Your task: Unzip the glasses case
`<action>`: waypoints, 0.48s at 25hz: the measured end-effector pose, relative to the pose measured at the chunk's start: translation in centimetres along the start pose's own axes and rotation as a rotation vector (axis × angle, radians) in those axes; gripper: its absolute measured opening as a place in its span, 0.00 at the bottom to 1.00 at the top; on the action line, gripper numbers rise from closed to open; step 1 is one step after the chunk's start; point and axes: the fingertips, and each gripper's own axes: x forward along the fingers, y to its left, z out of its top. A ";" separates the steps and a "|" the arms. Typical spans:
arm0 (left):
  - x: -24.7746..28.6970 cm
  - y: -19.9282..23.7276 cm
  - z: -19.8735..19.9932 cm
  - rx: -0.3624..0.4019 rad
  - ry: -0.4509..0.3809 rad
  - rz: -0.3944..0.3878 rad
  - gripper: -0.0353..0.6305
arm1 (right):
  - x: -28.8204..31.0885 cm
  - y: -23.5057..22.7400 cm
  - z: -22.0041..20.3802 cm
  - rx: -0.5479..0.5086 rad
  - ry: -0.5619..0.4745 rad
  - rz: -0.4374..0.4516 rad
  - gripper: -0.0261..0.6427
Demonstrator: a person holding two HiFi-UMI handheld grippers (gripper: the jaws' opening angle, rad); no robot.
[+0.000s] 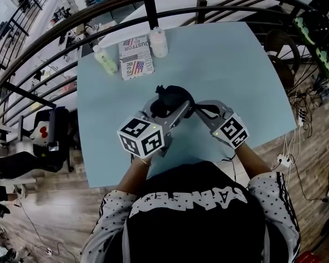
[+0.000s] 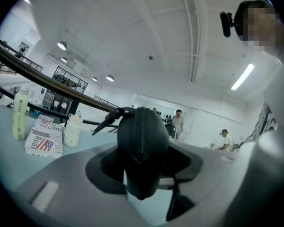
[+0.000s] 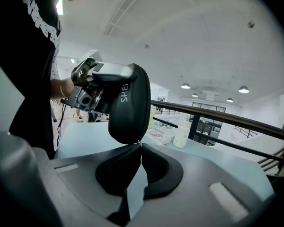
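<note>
I hold a black zipped glasses case [image 1: 172,99] above the light blue table [image 1: 236,64], between both grippers. My left gripper [image 1: 165,109] comes in from the lower left and is shut on the case [image 2: 142,145]. In the left gripper view the zipper line runs down the middle of the case, and a black strap [image 2: 106,122] sticks out at its top left. My right gripper [image 1: 196,111] reaches in from the right. Its jaws meet at the tips [image 3: 139,144] right under the lower end of the case [image 3: 130,103], pinching a small metal zipper pull [image 3: 139,141].
At the table's far left stand a pale green bottle [image 1: 105,59] and a white bottle [image 1: 158,41], with a printed packet [image 1: 136,57] lying between them. A dark curved railing [image 1: 153,7] runs behind the table. Cables lie on the wooden floor at the right.
</note>
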 end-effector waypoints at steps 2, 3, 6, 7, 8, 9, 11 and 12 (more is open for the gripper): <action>0.1 -0.1 0.0 0.001 0.006 -0.008 0.05 | -0.2 -0.2 0.1 -0.025 0.004 -0.008 0.06; 0.2 -0.2 -0.1 0.001 0.010 -0.012 0.05 | -0.3 -0.2 0.1 -0.054 0.009 -0.007 0.06; 0.2 -0.3 -0.4 0.004 0.027 -0.023 0.05 | -0.3 0.0 -0.3 -0.217 0.047 0.016 0.06; 0.3 -0.3 -0.5 0.007 0.034 -0.027 0.05 | -0.4 0.2 -0.4 -0.270 0.061 0.025 0.06; 0.3 -0.4 -0.7 0.012 0.041 -0.033 0.05 | -0.4 0.3 -0.5 -0.309 0.069 0.034 0.06; 0.3 -0.6 -0.8 0.019 0.049 -0.038 0.05 | -0.5 0.3 -0.5 -0.337 0.073 0.042 0.06; 0.3 -0.7 -1.0 0.030 0.063 -0.052 0.05 | -0.5 0.5 -0.5 -0.384 0.078 0.057 0.06; 0.3 -0.8 -1.1 0.033 0.069 -0.058 0.05 | -0.6 0.5 -0.5 -0.404 0.081 0.062 0.06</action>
